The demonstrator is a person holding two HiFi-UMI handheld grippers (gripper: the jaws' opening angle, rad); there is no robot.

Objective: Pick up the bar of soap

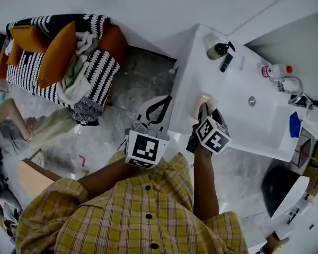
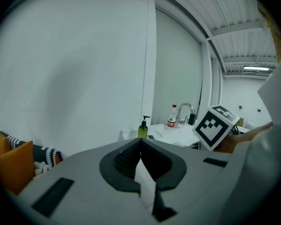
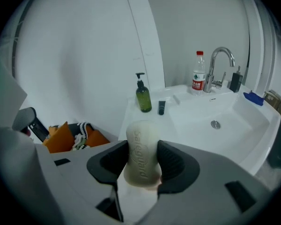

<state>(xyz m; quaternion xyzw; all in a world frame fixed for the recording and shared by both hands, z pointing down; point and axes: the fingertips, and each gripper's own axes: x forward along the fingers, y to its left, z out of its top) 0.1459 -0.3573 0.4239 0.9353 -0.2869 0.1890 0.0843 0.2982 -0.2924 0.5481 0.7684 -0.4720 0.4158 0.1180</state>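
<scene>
Grips the bar of soap on end between both pads of the right gripper, embossed face toward the camera, over the left rim of the white sink. Presses the jaws of the left gripper together on nothing, held just left of the right one, off the sink's edge. Farther back, on the sink's ledge: green pump bottle, water bottle, chrome faucet.
</scene>
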